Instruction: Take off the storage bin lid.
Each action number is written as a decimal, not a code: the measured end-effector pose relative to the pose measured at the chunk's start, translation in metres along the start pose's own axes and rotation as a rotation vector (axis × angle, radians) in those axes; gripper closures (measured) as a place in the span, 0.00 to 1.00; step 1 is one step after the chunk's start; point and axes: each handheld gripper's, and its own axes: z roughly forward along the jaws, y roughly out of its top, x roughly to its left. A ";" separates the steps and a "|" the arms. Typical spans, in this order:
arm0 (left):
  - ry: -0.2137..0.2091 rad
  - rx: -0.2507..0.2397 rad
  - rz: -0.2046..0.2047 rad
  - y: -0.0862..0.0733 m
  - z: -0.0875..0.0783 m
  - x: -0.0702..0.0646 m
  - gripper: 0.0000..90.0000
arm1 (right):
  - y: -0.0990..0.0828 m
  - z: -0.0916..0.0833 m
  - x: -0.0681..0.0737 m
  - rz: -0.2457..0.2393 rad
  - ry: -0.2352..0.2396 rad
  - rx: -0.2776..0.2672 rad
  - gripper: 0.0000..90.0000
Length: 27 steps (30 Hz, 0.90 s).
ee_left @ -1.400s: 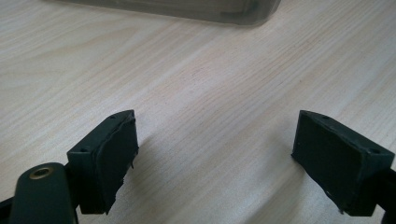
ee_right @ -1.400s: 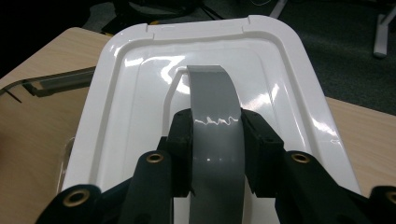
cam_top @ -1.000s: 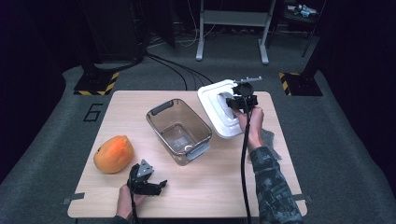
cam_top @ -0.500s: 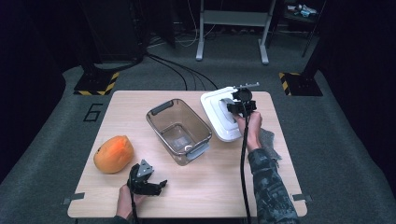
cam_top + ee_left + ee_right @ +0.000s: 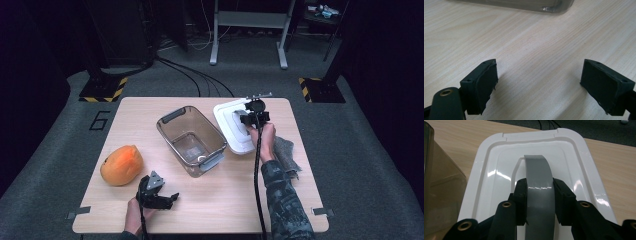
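Your table [image 5: 220, 200] holds the bin [image 5: 191, 139], with the white lid [image 5: 234, 131] just beside it. Your right gripper [image 5: 539, 195] clamps the lid's grey handle [image 5: 537, 172] (left gripper [image 5: 540, 82] gapes idle). Tilt, and the lid may clip the bin.

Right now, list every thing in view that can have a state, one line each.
Clear container: open, upright, lid off.
White lid: lying flat on the table beside the container, its grey handle gripped.
Right gripper: shut on the grey handle.
Left gripper: open, nothing between its jaws, low over the table.
Orange fruit: whole, resting on the table.
Grey cloth: crumpled.
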 end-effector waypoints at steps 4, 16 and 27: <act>-0.005 -0.001 0.001 0.000 0.000 0.000 0.15 | -0.001 0.007 0.004 0.015 0.005 0.005 0.74; -0.005 -0.001 0.003 0.000 0.000 0.000 0.15 | -0.009 0.028 0.005 0.054 0.011 0.013 0.74; -0.005 -0.001 0.003 0.000 0.000 0.000 0.15 | -0.021 0.047 0.010 0.088 0.014 0.019 0.74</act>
